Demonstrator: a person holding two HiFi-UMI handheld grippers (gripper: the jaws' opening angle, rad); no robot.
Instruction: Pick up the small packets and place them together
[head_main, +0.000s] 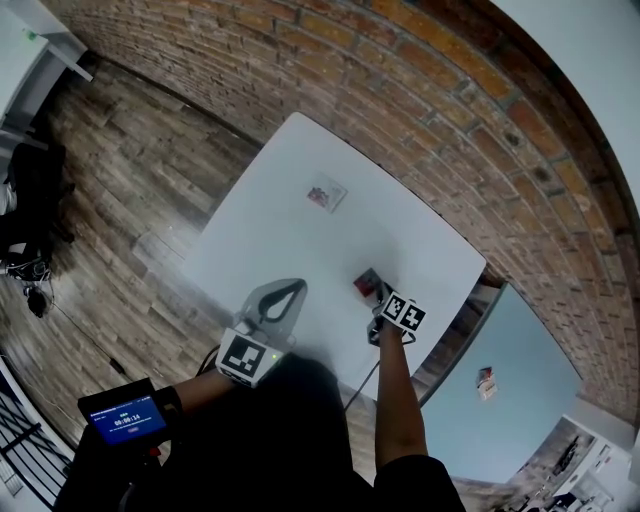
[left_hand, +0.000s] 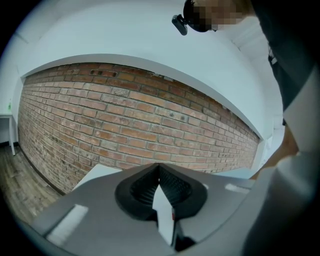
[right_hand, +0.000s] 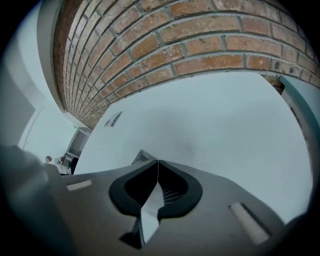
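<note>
Right gripper (right_hand: 157, 162) is being clamped shut on the red packet (head_main: 366, 284), whose corner is showing past the tips, on the near part of the table (head_main: 270, 230). Left gripper (left_hand: 159, 169) is being held closed, apparently on nothing, off to the side. Far packet (head_main: 325, 193) is lying well apart. Judged: first pick is being made; carrying and grouping are left.

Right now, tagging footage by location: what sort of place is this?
Probably an indoor office or studio room: a white table stands beside a bare brick wall, on a wood plank floor.
</note>
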